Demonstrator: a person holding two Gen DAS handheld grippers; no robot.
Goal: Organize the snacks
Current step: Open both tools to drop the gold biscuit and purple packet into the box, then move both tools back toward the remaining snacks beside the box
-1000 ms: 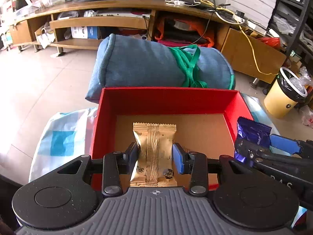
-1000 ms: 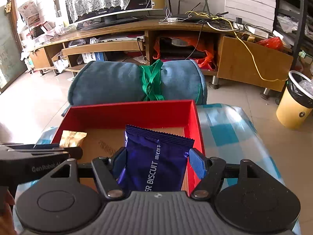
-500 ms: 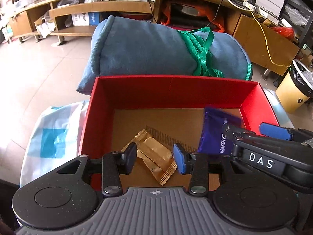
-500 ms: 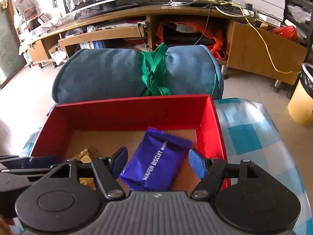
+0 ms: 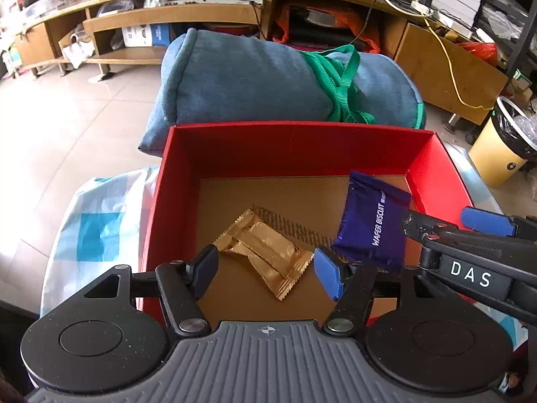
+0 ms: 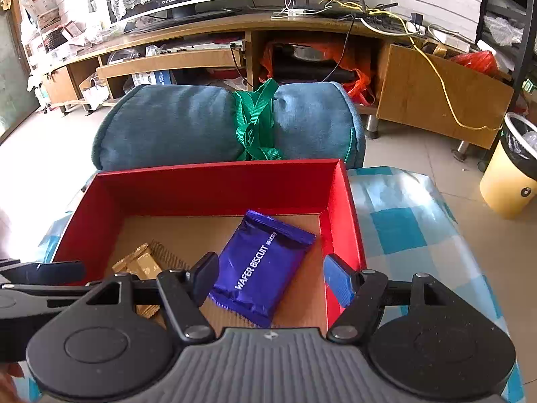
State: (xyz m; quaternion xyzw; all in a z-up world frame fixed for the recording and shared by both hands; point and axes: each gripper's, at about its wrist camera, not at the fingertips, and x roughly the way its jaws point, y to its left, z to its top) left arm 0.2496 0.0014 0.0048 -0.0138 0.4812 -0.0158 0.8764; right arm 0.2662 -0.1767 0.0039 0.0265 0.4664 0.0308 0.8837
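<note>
A red box (image 5: 295,144) with a brown cardboard floor stands on a checked cloth; it also shows in the right wrist view (image 6: 214,184). A gold snack packet (image 5: 265,252) lies flat on its floor, seen too in the right wrist view (image 6: 137,265). A purple wafer biscuit packet (image 6: 261,265) lies on the floor at the right side, also in the left wrist view (image 5: 372,221). My left gripper (image 5: 265,268) is open and empty above the gold packet. My right gripper (image 6: 272,277) is open and empty above the purple packet.
A rolled blue cushion (image 5: 278,77) tied with a green strap lies just behind the box. The blue-and-white checked cloth (image 6: 402,221) covers the table. A long wooden TV bench (image 6: 235,33) is beyond, and a yellow bin (image 6: 510,174) stands at far right.
Both grippers opened and let go. The gold packet dropped flat onto the box floor, and the purple packet dropped onto the floor at the right. Both grippers pulled back slightly.
</note>
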